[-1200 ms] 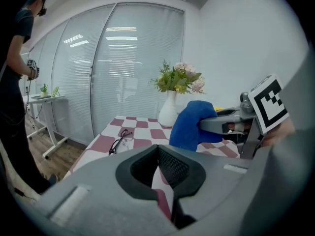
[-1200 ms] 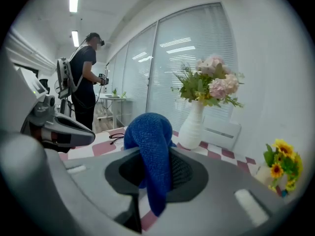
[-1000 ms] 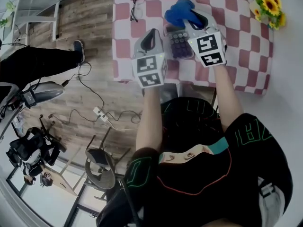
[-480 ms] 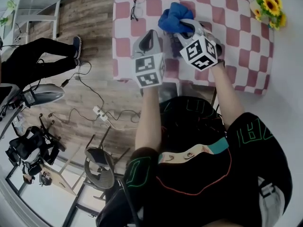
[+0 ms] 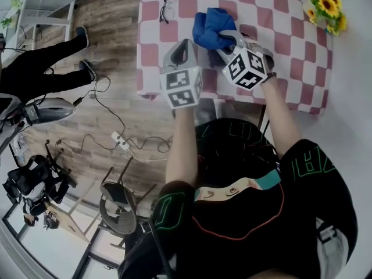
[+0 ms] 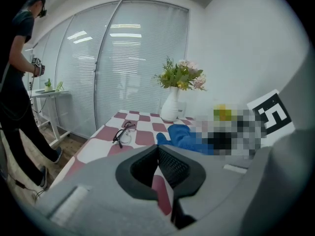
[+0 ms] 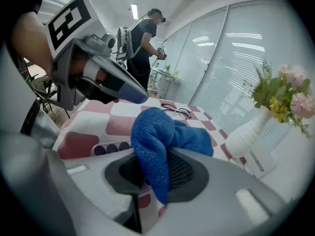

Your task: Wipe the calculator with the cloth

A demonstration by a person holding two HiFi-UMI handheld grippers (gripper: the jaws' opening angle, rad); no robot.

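My right gripper (image 7: 155, 168) is shut on a blue cloth (image 7: 157, 136), which bulges up out of its jaws. In the head view this gripper (image 5: 224, 38) holds the cloth (image 5: 210, 23) low over the checked table (image 5: 290, 39). Just beneath the cloth, the right gripper view shows an edge of the calculator (image 7: 106, 149) with purple keys. In the head view the cloth and gripper hide it. My left gripper (image 5: 185, 44) hovers just left of the right one, shut with nothing in it (image 6: 158, 154).
Folded glasses (image 5: 168, 2) lie at the table's far left. A white vase of flowers (image 6: 171, 107) stands at the far end and sunflowers (image 5: 325, 7) at the right corner. A person (image 7: 145, 38) stands beyond the table's left side. Cables (image 5: 122, 135) lie on the wooden floor.
My right gripper has carried the cloth to the left and away from me over the calculator, which showed a second ago and is now covered. The left gripper has barely moved.
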